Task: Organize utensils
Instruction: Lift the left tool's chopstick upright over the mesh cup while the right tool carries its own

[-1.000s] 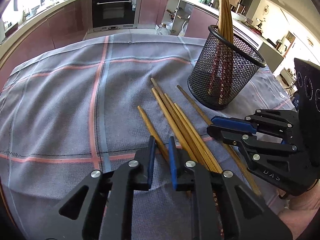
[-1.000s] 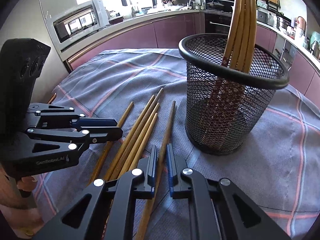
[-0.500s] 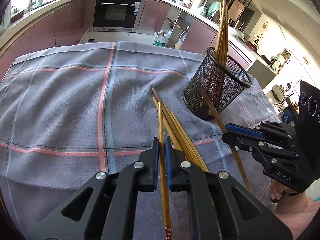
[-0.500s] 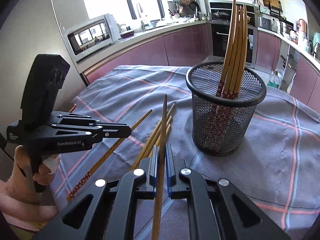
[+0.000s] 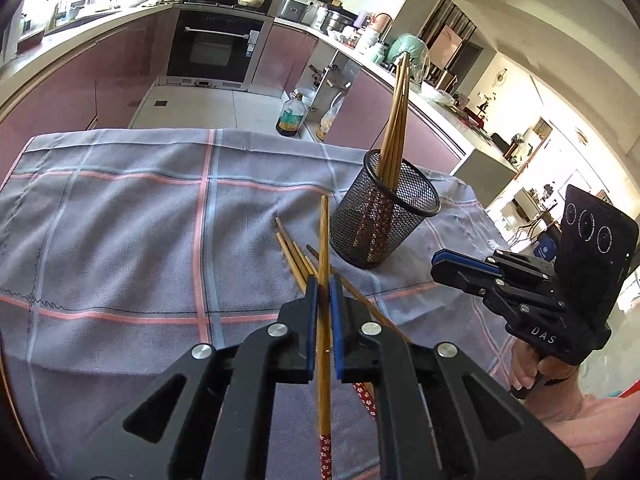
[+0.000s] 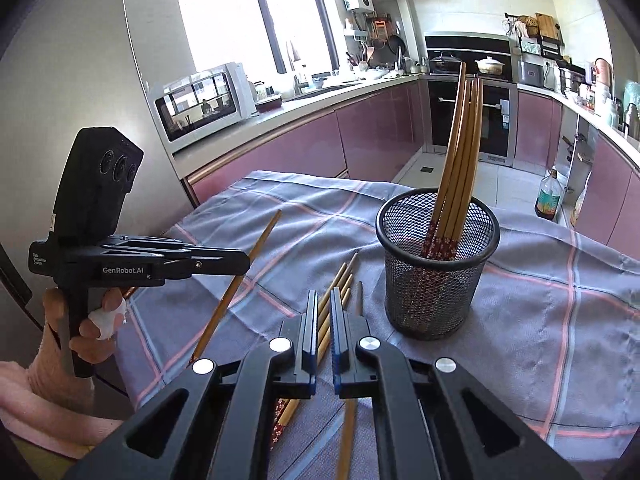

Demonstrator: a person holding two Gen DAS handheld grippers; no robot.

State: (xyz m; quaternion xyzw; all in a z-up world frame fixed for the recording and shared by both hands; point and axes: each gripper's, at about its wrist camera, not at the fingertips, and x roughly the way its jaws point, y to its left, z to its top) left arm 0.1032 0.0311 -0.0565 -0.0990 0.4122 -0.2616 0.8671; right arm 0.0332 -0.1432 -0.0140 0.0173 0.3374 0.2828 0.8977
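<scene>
A black mesh cup point(image 5: 384, 216) point(image 6: 436, 264) stands on the checked cloth and holds several wooden chopsticks upright. My left gripper point(image 5: 323, 292) is shut on one chopstick point(image 5: 324, 240), lifted above the cloth and pointing forward; it also shows in the right wrist view point(image 6: 240, 284). Several more chopsticks point(image 5: 296, 256) point(image 6: 336, 292) lie on the cloth in front of the cup. My right gripper point(image 6: 324, 304) is raised above them, its jaws nearly together with nothing between them; a chopstick point(image 6: 347, 436) lies on the cloth beneath it.
The grey cloth with pink and blue lines point(image 5: 140, 220) covers the table. Kitchen counters, an oven point(image 5: 216, 48) and a microwave point(image 6: 204, 100) stand behind. A bottle point(image 5: 290, 118) stands on the floor past the table's far edge.
My left gripper closed on a chopstick and lifted it off the cloth. My right gripper held a chopstick half a second ago and now holds none. Both grippers rose and pulled back from the cup.
</scene>
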